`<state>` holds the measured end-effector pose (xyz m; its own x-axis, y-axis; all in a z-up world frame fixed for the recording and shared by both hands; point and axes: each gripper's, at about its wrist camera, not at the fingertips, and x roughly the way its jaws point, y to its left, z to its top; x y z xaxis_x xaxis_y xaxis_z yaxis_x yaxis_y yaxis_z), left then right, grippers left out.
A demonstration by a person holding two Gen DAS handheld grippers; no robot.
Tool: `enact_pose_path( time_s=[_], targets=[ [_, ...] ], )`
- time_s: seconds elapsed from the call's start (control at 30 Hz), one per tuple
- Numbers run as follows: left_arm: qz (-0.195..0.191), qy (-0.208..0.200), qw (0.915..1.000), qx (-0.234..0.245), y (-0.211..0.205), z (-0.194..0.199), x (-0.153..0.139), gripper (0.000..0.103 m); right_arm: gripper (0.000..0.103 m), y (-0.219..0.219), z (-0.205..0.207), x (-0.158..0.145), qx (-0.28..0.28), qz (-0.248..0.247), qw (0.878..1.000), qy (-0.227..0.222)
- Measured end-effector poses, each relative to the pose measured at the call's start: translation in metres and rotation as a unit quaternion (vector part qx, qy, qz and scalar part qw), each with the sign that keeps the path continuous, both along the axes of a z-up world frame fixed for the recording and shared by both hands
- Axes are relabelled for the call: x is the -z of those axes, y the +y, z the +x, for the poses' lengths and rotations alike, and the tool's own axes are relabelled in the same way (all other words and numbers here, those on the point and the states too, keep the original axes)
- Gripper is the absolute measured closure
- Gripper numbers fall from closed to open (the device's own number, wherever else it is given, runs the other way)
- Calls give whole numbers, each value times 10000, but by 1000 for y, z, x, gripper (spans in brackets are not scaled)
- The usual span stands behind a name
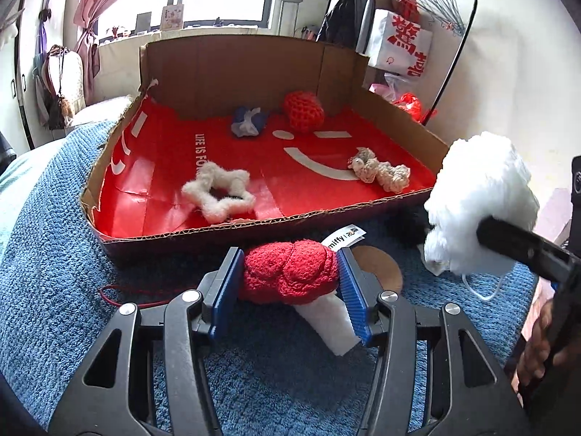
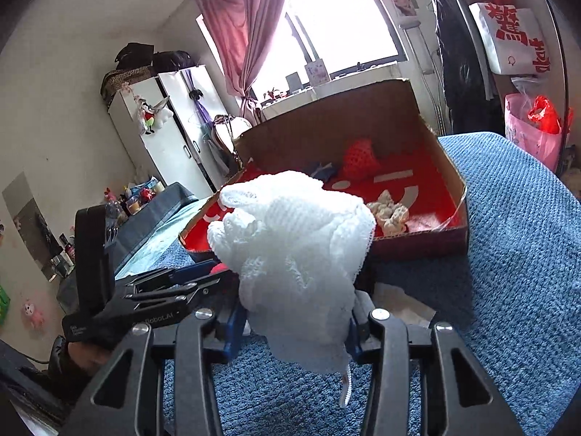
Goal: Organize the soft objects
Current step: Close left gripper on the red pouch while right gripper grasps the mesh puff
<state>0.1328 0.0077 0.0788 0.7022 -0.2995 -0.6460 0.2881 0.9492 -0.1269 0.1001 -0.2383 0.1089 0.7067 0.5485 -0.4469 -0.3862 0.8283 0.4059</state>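
Observation:
My left gripper (image 1: 289, 267) is shut on a red plush mushroom toy (image 1: 290, 276) with a white stem, low over the blue blanket, just in front of the box. My right gripper (image 2: 295, 327) is shut on a white mesh puff (image 2: 290, 239), held up to the right of the box; the puff (image 1: 483, 196) also shows in the left wrist view. The cardboard box (image 1: 399, 116) with a red lining holds a white fuzzy star ring (image 1: 218, 192), a cream crochet toy (image 1: 381, 170), a red knitted strawberry (image 1: 303, 110) and a blue-and-white soft piece (image 1: 248, 121).
The box lies on a bed covered by a blue blanket (image 1: 54, 254). A brown card disc (image 1: 381, 269) and a thin red cord (image 1: 109, 298) lie near the mushroom. A clothes rack (image 1: 454, 18) stands behind on the right, a white wardrobe (image 2: 163, 134) on the left.

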Motion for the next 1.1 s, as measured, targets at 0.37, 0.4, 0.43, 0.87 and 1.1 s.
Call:
enact_pose_path(
  time_s=[0.37,0.4,0.43,0.87,1.1],
  targets=[
    [-121,-255,9996,27,7,-16,-17,53,56,-3,5,-4,119,-3,9999,-37],
    [-124,-268,9996,21,7,-16,-18,53,56,-3,5,-4,128,-10,9999,-49],
    [-138,-277,9995,20,8,-16,-20,53,56,-3,5,-4,136,-16,9999,-60],
    [-65,-561,9984,41,18,25,-63,53,56,12,64,-57,181,-562,9974,-407],
    [220,-126,9997,29,21,95,-65,53,56,30,141,-48,64,-1076,9942,-6]
  ],
)
